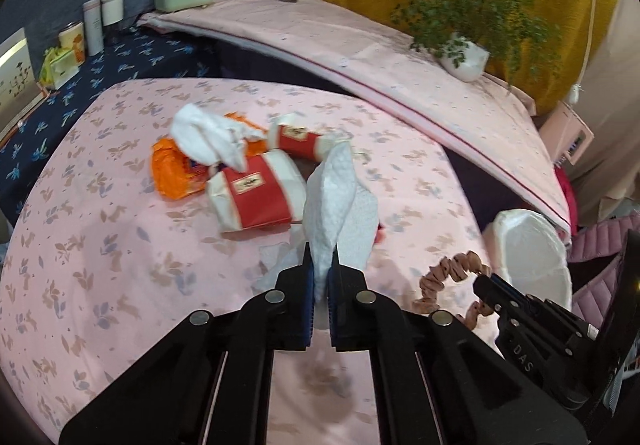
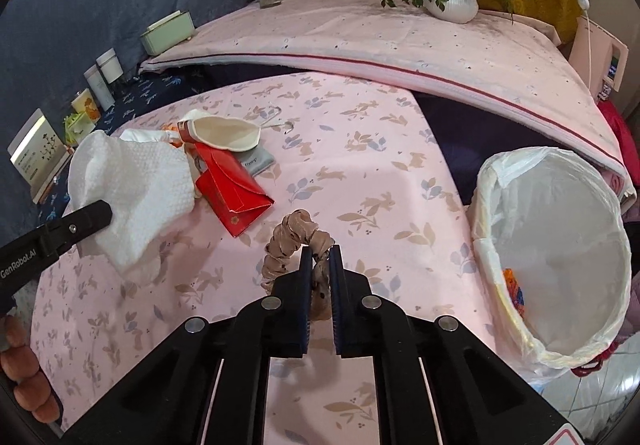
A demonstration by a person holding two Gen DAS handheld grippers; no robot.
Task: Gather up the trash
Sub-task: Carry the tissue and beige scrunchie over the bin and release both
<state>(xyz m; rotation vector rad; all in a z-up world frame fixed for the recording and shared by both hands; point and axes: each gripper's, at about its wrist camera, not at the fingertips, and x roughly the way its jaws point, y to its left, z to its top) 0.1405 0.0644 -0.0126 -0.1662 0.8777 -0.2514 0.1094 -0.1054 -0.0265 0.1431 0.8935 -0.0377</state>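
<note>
Both tools clench their catch above the tabletop [image 2: 360, 181]: left tool [image 1: 322, 269] pinches a tissue [image 1: 336, 201], right tool [image 2: 320, 265] a scrunchie [image 2: 298, 241], bound for the bin [image 2: 560, 245] beside it.

White tissue [image 1: 336, 201]; beige scrunchie [image 2: 298, 241]; pink floral tablecloth [image 2: 360, 173].

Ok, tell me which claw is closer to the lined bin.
Right. The right claw, holding a scrunchie, sits just left of the bin. The left claw, holding a white wipe, is farther left, over the trash pile.
</note>
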